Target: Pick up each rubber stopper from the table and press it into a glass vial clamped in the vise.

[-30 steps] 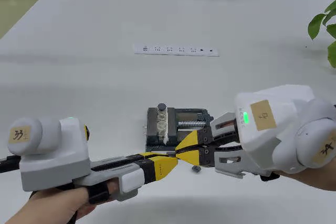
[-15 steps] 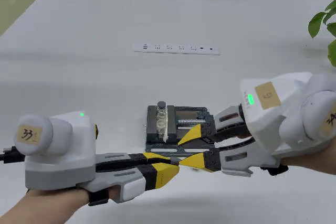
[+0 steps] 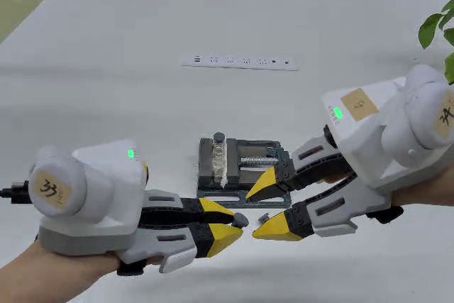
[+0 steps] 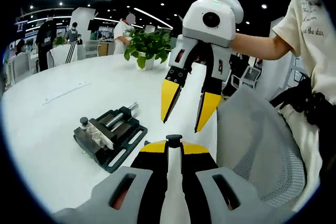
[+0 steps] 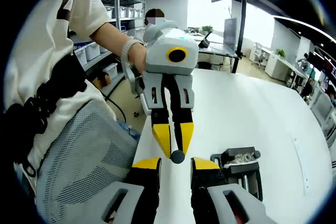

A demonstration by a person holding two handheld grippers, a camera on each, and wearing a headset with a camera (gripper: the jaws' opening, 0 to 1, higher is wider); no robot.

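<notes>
The left gripper's (image 3: pixel 235 222) jaws are clenched on a dark rubber stopper (image 3: pixel 240 219), pinched at their very tips near the front edge of the bench (image 3: pixel 106 69). Facing them tip to tip, the right gripper's (image 3: pixel 252 216) jaws stand spread apart, grasping nothing. Just behind both, the vise (image 3: pixel 245 175) clamps an upright glass vial (image 3: pixel 219 157) with a dark cap (image 3: pixel 219 137) on top. A power strip (image 3: pixel 237 62) lies farther back.

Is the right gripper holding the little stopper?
No, the stopper sits pinched in the left gripper, and the right gripper hangs open.
</notes>
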